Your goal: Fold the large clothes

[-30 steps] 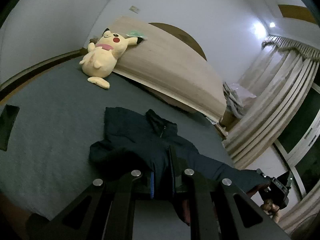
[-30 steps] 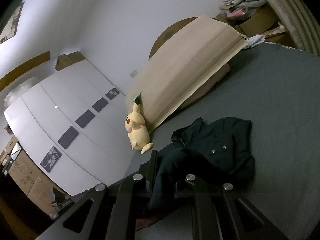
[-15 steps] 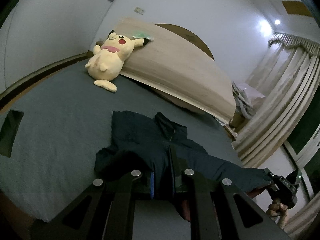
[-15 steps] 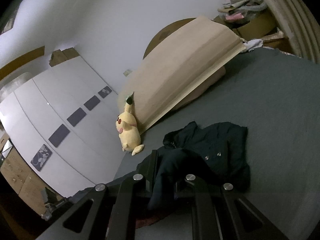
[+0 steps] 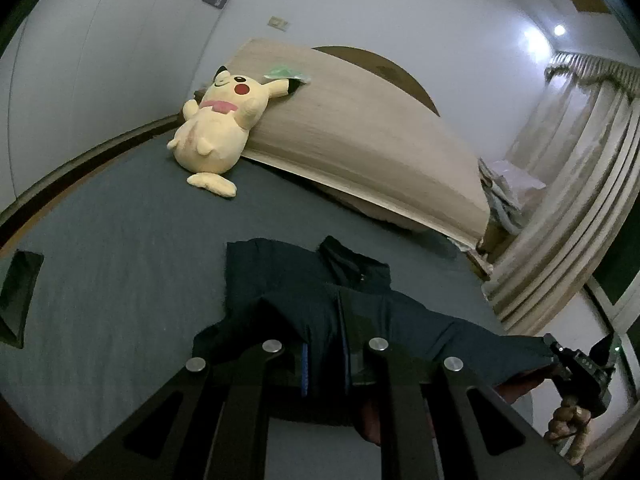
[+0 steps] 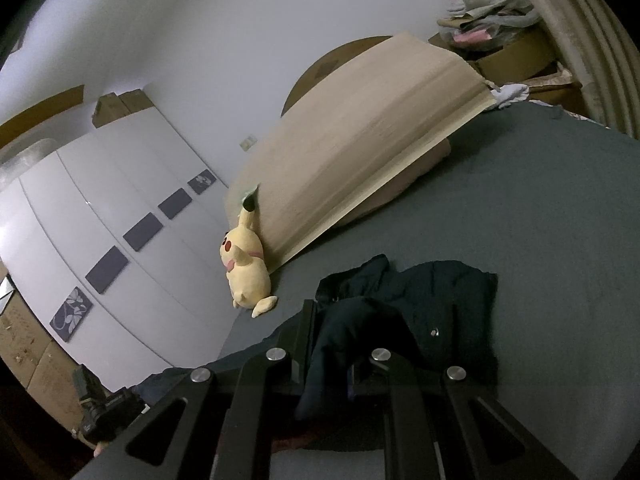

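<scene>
A dark navy jacket (image 5: 304, 276) lies on the grey bed cover (image 5: 120, 280), collar toward the headboard. Its near edge is lifted and pulled into a span between my two grippers. In the left wrist view my left gripper (image 5: 324, 344) is shut on that edge, fabric bunched between its fingers. At the far right of this view a hand holds my right gripper (image 5: 576, 364) at the other end of the span. In the right wrist view the jacket (image 6: 440, 308) shows snap buttons. My right gripper (image 6: 330, 344) is shut on a fold of it. My left gripper (image 6: 100, 412) appears dimly at lower left.
A yellow plush toy (image 5: 216, 128) leans on a pale wooden board (image 5: 360, 132) at the head of the bed. Curtains (image 5: 580, 200) hang on the right side. White wardrobe doors (image 6: 100, 220) stand beyond the plush toy (image 6: 248, 268). A dark flat patch (image 5: 20, 288) lies at the bed's left edge.
Both grippers have shifted a short way across the bed with the jacket's edge still pinched. The plush toy looks slightly larger in the left wrist view. Neither grip has altered.
</scene>
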